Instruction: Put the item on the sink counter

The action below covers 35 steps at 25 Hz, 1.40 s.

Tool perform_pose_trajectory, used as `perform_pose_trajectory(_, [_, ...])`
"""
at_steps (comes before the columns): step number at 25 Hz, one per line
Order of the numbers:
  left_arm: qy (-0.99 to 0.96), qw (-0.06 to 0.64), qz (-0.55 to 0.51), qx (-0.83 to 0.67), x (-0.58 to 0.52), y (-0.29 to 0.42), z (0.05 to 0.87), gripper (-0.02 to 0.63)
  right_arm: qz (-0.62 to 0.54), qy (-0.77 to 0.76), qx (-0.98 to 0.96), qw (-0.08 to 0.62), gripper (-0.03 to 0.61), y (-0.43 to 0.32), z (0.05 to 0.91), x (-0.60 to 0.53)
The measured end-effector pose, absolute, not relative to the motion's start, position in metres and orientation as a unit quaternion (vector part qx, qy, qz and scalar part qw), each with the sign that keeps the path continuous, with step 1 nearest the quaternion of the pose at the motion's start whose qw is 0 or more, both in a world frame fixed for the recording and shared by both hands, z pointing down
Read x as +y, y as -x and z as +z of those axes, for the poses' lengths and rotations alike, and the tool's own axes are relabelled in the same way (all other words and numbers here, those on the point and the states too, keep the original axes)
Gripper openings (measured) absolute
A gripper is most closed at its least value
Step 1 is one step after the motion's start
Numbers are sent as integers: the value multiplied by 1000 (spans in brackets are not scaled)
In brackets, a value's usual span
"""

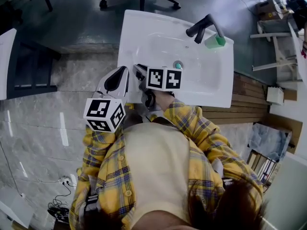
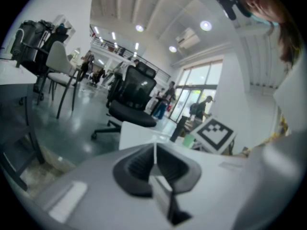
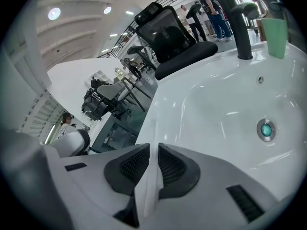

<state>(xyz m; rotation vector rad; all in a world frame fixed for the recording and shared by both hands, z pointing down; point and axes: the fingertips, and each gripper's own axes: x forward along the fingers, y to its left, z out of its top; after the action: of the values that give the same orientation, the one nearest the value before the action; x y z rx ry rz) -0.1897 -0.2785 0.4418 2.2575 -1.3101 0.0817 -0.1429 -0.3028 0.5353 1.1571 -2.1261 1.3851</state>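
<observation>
Hovering by the glossy white ceramic sink (image 1: 144, 37), left gripper (image 2: 154, 153) and right gripper (image 3: 152, 163) both have jaws pressed together, nothing held; pale green plastic cup (image 1: 214, 41) on its rim.

Open office-like hall: swivel chair (image 2: 133, 99), free-standing sink (image 1: 158, 47) on polished floor (image 1: 86, 13), recessed ceiling lights (image 2: 205, 25), people (image 2: 207, 107) in background.

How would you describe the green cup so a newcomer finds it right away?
Start at the white sink in front of the person, then find the black faucet on its far rim. The green cup stands on that rim right beside the faucet's base, toward the person's right. It is the only pale green thing there, next to a black faucet and white ceramic.
</observation>
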Motion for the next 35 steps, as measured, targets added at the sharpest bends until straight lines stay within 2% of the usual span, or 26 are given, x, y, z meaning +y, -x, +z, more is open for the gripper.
perform_pose_trajectory(12, [-836,261,38,-482,-278,182,441,15,488,-405,-758,154,48,136,525,-299])
perform_pose_trajectory(35, [-827,264,39,-495,-249,129,425,15,471,-404,-778,97,47,68,486,-276])
